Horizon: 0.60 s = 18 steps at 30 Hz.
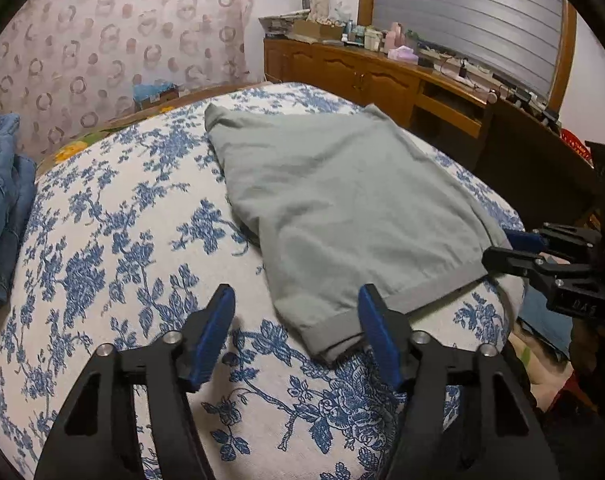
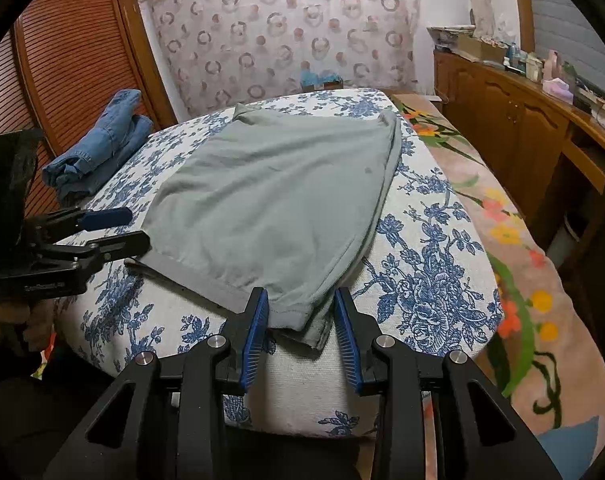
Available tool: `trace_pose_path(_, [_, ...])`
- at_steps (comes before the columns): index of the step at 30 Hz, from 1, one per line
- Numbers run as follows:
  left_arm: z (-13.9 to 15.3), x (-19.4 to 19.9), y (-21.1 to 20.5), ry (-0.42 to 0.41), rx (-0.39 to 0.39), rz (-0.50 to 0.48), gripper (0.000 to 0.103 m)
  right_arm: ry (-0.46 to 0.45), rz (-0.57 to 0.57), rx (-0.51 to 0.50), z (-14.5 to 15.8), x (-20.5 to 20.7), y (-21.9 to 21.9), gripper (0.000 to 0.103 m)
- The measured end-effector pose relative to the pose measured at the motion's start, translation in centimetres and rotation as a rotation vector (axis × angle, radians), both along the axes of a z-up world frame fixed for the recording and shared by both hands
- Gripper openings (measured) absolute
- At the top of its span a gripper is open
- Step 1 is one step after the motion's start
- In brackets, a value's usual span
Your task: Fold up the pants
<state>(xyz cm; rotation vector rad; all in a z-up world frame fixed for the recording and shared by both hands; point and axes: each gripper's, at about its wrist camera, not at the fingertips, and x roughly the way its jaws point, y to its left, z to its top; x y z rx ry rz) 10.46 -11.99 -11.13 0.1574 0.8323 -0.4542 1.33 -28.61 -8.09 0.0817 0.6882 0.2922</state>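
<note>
Grey-green pants point(image 1: 342, 204) lie folded flat on a blue-flowered white cushion point(image 1: 114, 240); they also show in the right wrist view point(image 2: 270, 208). My left gripper point(image 1: 298, 328) is open, its jaws either side of the near left hem corner, just short of it. My right gripper point(image 2: 302, 320) is open, its jaws straddling the near right hem corner. The right gripper also shows at the right edge of the left wrist view point(image 1: 502, 248), and the left gripper at the left of the right wrist view point(image 2: 134, 224).
Folded blue jeans point(image 2: 98, 144) lie at the cushion's far left. A wooden dresser point(image 1: 374, 76) with clutter on top stands behind on the right. A patterned headboard point(image 2: 286, 36) is behind. A flowered blanket point(image 2: 514, 248) lies right of the cushion.
</note>
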Motion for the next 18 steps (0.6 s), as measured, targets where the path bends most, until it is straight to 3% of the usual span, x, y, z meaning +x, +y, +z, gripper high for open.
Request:
trace_pose_path(10, [-0.6, -0.5, 0.1, 0.067, -0.061, -0.004, 0.056, -0.001, 0.012, 0.015, -0.1, 0.2, 0.3, 0.030])
trace_pose_path(18, [-0.5, -0.9, -0.3, 0.077, -0.078, -0.021, 0.048, -0.005, 0.015, 0.041, -0.3, 0.2, 0.2, 0.025])
